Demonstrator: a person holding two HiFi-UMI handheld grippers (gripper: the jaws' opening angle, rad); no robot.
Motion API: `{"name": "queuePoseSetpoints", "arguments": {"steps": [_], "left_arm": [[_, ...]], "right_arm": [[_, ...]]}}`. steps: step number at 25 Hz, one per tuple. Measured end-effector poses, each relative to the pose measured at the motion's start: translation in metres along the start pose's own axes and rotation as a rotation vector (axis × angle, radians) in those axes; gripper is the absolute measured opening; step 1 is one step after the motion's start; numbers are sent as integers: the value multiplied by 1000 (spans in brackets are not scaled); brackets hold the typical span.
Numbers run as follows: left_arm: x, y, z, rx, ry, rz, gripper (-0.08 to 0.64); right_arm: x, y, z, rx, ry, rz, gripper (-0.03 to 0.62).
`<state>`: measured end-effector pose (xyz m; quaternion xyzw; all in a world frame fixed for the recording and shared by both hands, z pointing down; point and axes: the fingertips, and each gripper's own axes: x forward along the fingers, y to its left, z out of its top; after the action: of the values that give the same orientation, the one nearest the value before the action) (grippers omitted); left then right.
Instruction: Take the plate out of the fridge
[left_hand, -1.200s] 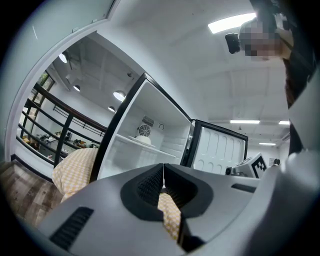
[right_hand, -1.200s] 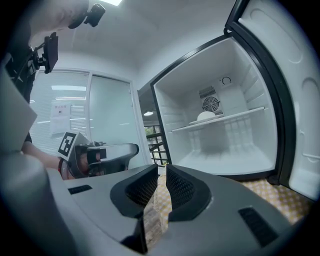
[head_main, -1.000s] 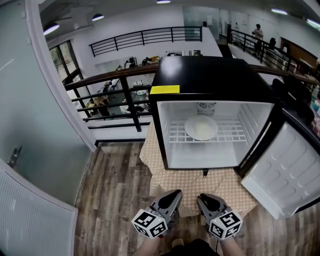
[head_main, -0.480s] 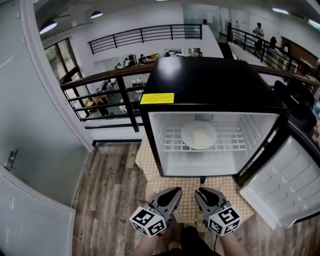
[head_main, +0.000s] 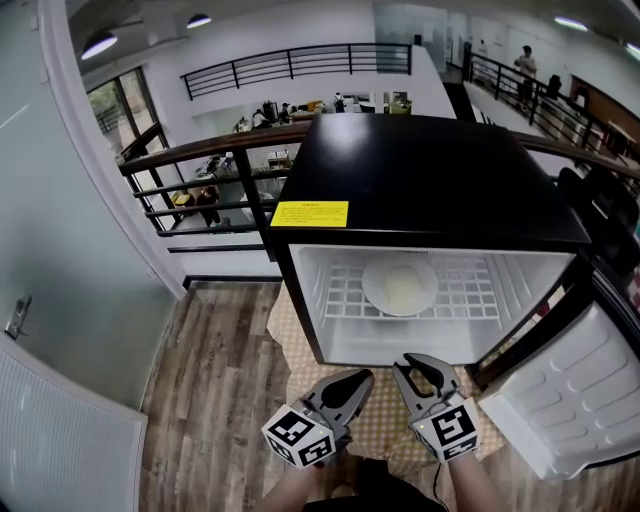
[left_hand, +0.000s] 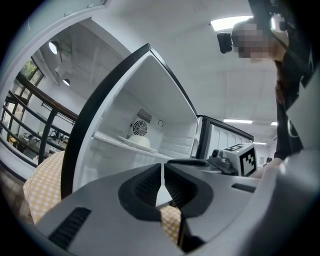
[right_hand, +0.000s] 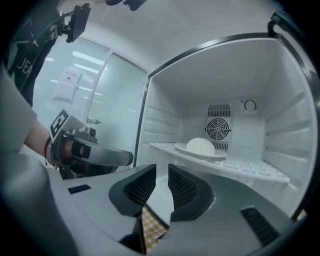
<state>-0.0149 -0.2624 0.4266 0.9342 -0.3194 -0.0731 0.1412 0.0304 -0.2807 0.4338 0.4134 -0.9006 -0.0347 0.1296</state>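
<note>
A white plate (head_main: 400, 287) with a pale round lump on it rests on the wire shelf (head_main: 470, 290) inside the open black fridge (head_main: 420, 170). The plate also shows in the left gripper view (left_hand: 134, 143) and in the right gripper view (right_hand: 202, 153), ahead of the jaws and apart from them. My left gripper (head_main: 358, 378) hangs just below the fridge's front edge; its pads meet (left_hand: 163, 172) with nothing in them. My right gripper (head_main: 410, 362) is beside it, jaws a narrow gap apart (right_hand: 162, 175) and empty.
The fridge door (head_main: 570, 390) swings open to the right. The fridge stands on a table with a checked cloth (head_main: 385, 425). A dark railing (head_main: 200, 160) runs behind on the left, and a glass wall (head_main: 60, 250) closes the left side. Wood floor (head_main: 210, 380) lies below.
The fridge has come nearer and lower in the head view. Both grippers have moved forward, up to the fridge's front edge. The plate has not moved.
</note>
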Motion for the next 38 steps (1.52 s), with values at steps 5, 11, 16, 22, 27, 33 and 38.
{"name": "queuePoseSetpoints", "arguments": {"steps": [5,11,16,22,27,33,38], "left_arm": [[13,5,3,13,3,-6,12],[23,13,8,16,-8,0,12],[26,20,7,8,-9,2,12],[28,22,7,1,-11,0,12],[27,23,7,-6,-10,8,12],[27,23,7,-11,-9,14,12],[29,22,9,-19,-13,8,12]], "right_arm": [[16,-22,20,-193,20,-47,87],[33,-40,29,-356,52,-53,114],[49,-52,29,-442,105,-26,130],[59,-49,22,-501,148,19,127],[55,-44,27,-546,124,20,64],[46,-37,26,-562,113,27,61],[36,-33,25,-543,98,10,62]]}}
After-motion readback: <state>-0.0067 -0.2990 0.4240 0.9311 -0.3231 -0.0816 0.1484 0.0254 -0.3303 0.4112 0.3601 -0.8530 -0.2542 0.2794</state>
